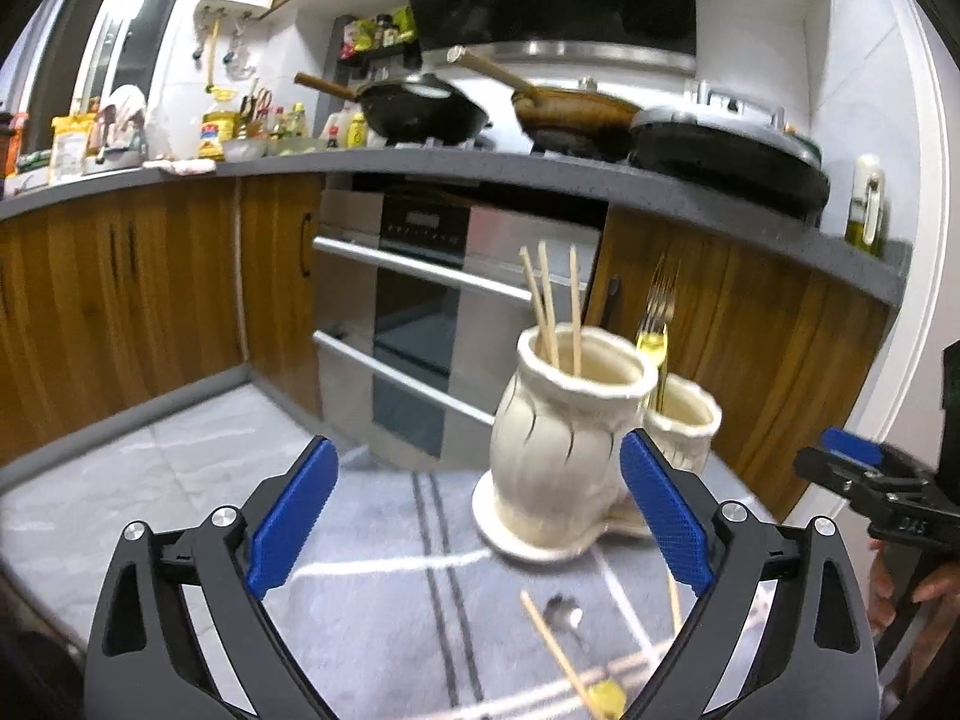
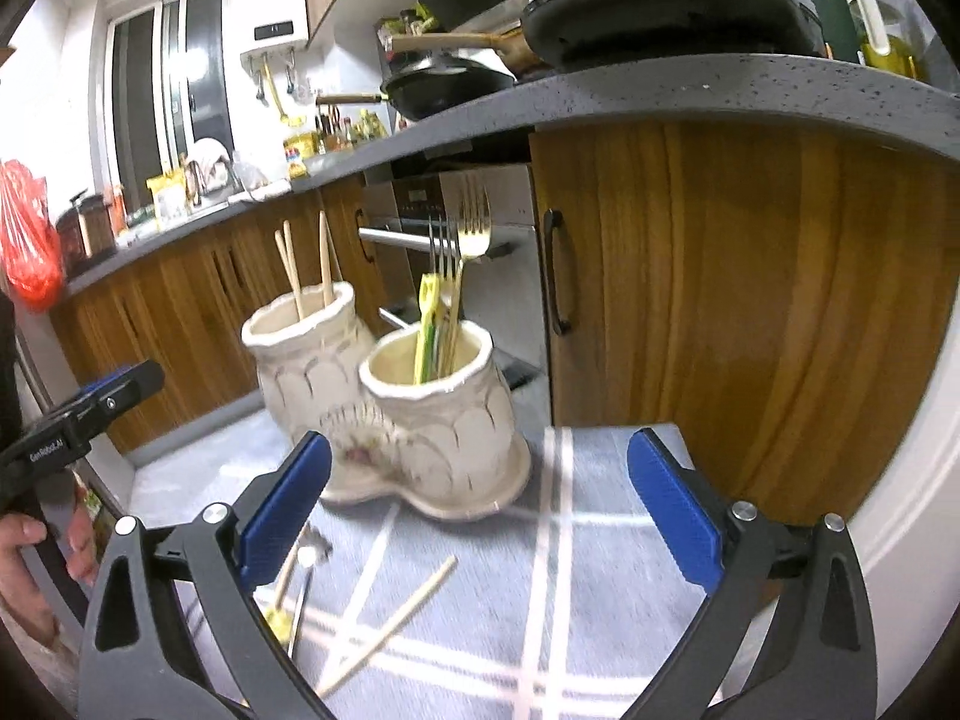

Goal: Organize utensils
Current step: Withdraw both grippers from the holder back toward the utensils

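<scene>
Both my grippers are spread wide w/ nothing between the pads: left gripper [image 1: 474,516], right gripper [image 2: 480,504]. The twin-cup holder [image 2: 420,420] sits ahead on the grey cloth [image 2: 600,570], chopsticks in one cup, forks in the other. A loose chopstick [image 2: 393,624] lies on the cloth just below the right gripper, long axis running diagonally. A spoon [image 1: 567,615] lies nearer the left. Prob. the right takes the chopstick next.

Cream two-pot holder [image 2: 390,420] stands upright (chopsticks [image 2: 300,276] left, forks [image 2: 462,252] right); loose chopsticks [image 2: 396,618] lie nearby.
</scene>
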